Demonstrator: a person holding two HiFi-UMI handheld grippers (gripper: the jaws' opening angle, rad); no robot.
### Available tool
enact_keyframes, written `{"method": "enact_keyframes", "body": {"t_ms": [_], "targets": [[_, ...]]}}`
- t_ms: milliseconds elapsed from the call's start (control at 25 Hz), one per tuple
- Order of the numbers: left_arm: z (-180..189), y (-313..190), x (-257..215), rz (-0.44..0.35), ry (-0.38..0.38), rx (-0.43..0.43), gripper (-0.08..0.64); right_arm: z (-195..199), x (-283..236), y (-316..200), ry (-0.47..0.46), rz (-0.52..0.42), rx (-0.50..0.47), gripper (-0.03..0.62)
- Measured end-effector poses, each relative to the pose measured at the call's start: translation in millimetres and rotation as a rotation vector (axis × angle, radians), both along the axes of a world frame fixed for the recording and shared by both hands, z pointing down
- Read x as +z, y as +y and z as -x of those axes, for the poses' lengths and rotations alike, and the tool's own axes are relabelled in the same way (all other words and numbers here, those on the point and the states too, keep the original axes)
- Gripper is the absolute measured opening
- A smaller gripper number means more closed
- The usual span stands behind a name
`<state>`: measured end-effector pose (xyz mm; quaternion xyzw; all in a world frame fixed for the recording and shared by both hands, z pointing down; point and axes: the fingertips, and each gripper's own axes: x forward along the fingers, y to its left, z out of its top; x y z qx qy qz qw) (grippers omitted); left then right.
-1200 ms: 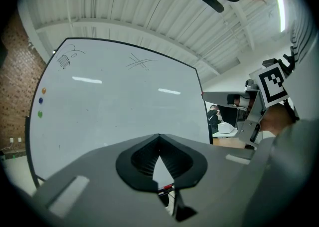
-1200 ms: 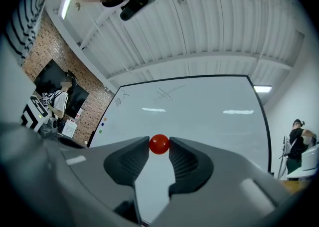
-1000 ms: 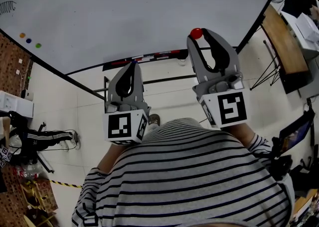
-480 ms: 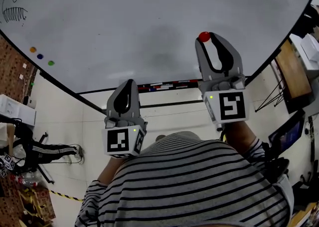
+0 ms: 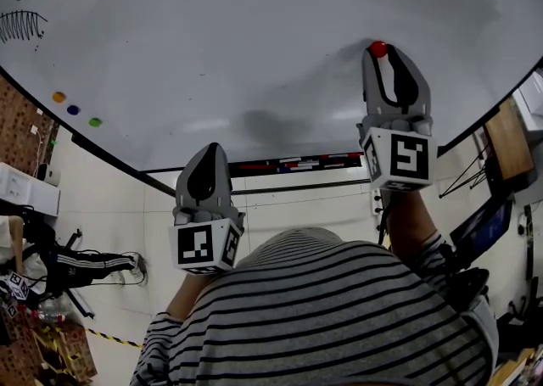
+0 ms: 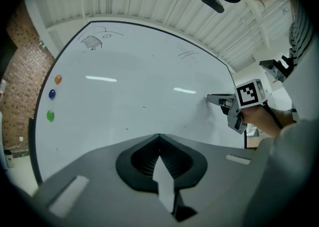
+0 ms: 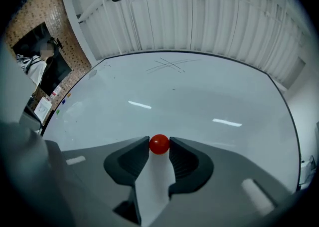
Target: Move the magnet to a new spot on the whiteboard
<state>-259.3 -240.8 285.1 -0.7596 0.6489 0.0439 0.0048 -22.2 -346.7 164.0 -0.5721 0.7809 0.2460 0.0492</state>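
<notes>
Head view, right gripper: my right gripper (image 5: 381,57) reaches up over the whiteboard (image 5: 254,36) with its jaws clamped on the red magnet (image 5: 378,48), which is pinched at the very tips so that its face can meet the board first.
Head view, left gripper: my left gripper (image 5: 209,150) hangs low near the marker tray (image 5: 297,162) with its jaws together and nothing between them. I judge that it is parked there to stay out of the way.
Head view, other items: three coloured magnets (image 5: 74,109) sit in a row at the board's left edge, well apart from my work.
Left gripper view, jaws: the tips meet with no gap and nothing is held.
Left gripper view, side look: the nose of the right gripper lies right against the board surface, and its shadow touches the tip. I cannot tell whether the magnet is in contact.
Right gripper view, jaws: both pads press the red ball from either side, with bare board directly ahead of it.
Right gripper view, purpose: I judge that this is the placing step, with release not yet made.
Change, right gripper: one second ago the magnet was down at the board's lower edge beside the tray. It now sits higher and further right on the open face.
Change, left gripper: it keeps almost the same low position and is closed as before.
</notes>
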Motion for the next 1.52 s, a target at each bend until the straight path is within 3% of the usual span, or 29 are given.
{"method": "enact_keyframes", "body": {"t_ms": [320,600,680,800,1160,1360,1520], "targets": [[-3,-11,0,-0.027,0.004,0.027,0.015,-1,2,-8,0.005,-0.018,0.021,0.126],[-36,-4,-4,-0.016,-0.002,0.035,0.015,-18,0,39,-0.061,-0.003,-0.084,0.108],[-56,6,-5,-0.011,-0.007,0.039,0.015,-31,4,66,-0.102,0.015,-0.128,0.075],[-93,30,-8,-0.027,-0.018,0.057,0.015,-53,16,106,-0.157,0.066,-0.194,0.002],[-195,130,12,0.008,-0.029,0.055,0.015,-103,87,209,-0.183,0.325,-0.342,0.002],[-217,173,26,0.051,-0.036,0.045,0.015,-120,123,247,-0.154,0.45,-0.341,0.002],[-220,192,24,0.044,-0.048,0.058,0.015,-114,131,268,-0.165,0.453,-0.363,0.0]]}}
